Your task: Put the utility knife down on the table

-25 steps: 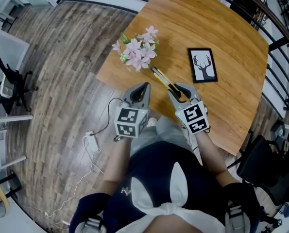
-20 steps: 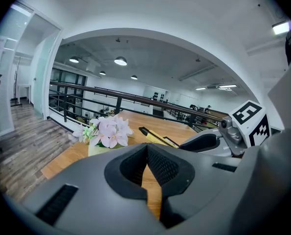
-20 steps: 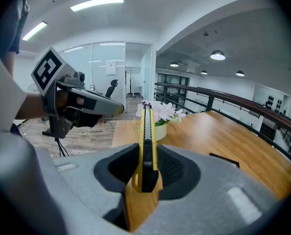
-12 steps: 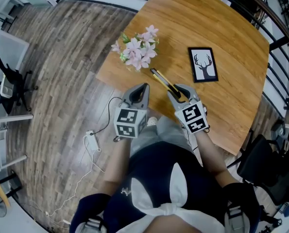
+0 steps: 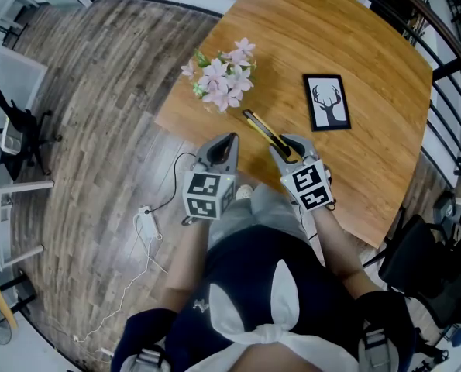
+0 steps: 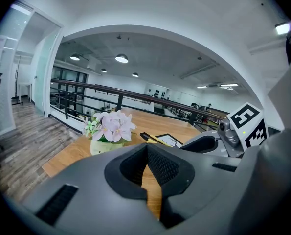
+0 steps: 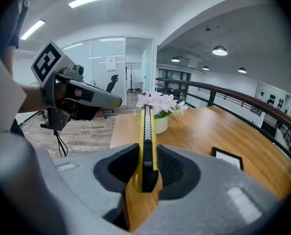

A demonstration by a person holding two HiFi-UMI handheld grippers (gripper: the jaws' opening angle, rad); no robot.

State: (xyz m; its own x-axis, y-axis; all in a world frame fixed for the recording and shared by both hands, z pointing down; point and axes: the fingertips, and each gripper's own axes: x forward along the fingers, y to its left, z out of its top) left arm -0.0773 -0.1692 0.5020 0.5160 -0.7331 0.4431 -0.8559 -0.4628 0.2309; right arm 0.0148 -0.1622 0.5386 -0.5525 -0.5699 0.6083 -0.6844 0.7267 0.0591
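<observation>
A yellow and black utility knife [image 5: 263, 130] sticks out from my right gripper [image 5: 289, 150], which is shut on its rear end. In the right gripper view the knife [image 7: 146, 141] stands on edge between the two pads and points toward the flowers. It hovers over the near part of the wooden table [image 5: 369, 76]. My left gripper [image 5: 224, 147] sits by the table's near-left edge, shut with nothing between its jaws; the left gripper view shows its tips [image 6: 146, 148] meeting.
A small pot of pink flowers [image 5: 222, 80] stands near the table's left corner, just beyond the knife tip. A framed deer picture [image 5: 326, 102] lies flat to the right. Wooden floor, a white cable and a power strip [image 5: 146, 225] lie at left.
</observation>
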